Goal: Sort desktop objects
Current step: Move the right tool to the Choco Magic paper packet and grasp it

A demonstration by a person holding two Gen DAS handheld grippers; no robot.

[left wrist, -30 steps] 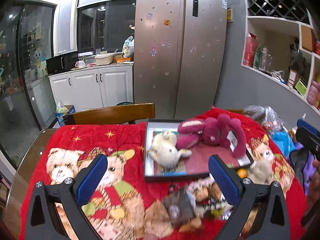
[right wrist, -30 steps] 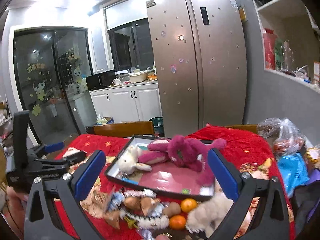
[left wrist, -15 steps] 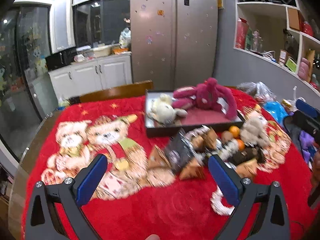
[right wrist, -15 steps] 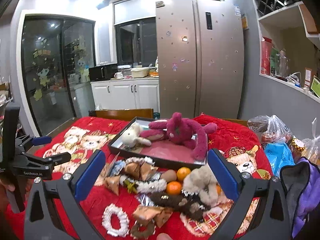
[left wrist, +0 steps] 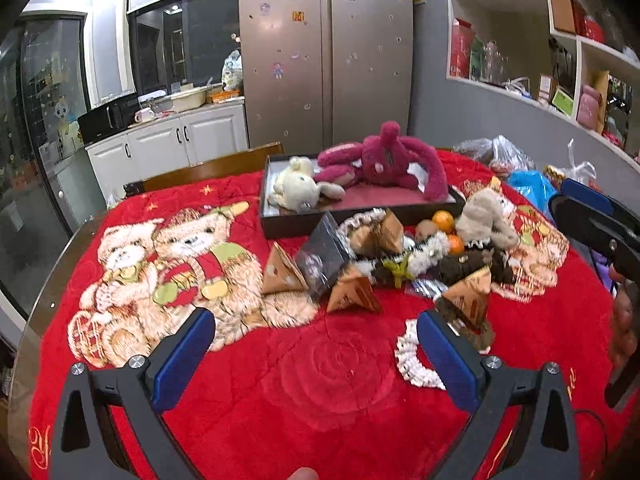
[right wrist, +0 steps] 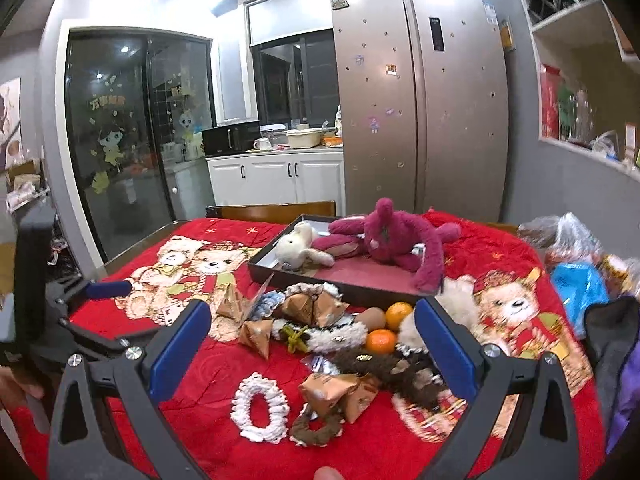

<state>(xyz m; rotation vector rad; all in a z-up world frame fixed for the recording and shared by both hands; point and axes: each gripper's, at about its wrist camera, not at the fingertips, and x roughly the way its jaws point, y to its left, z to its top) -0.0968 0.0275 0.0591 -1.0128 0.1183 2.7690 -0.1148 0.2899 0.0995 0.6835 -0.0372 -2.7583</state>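
Sorting barely begun. 2 plush toys [left wrist: 372,168] in tray [left wrist: 280,226] toward tabletop's [left wrist: 348,380] far edge. Unsorted heap [right wrist: 332,328] at centre: packets, 2 oranges [right wrist: 398,314], scrunchies. Left gripper [left wrist: 316,354] and right gripper [right wrist: 312,344] above near edge, jaws released, empty.

We record a table covered by a red blanket [left wrist: 344,380] printed with teddy bears. Directly on it: a dark tray [left wrist: 304,222] at the far side, brown pyramid packets [left wrist: 354,292], two oranges [right wrist: 390,328], a white scrunchie [right wrist: 260,408], a brown scrunchie [right wrist: 316,430], a beige plush [left wrist: 484,220] and a blue bag [right wrist: 578,288] at the right edge.
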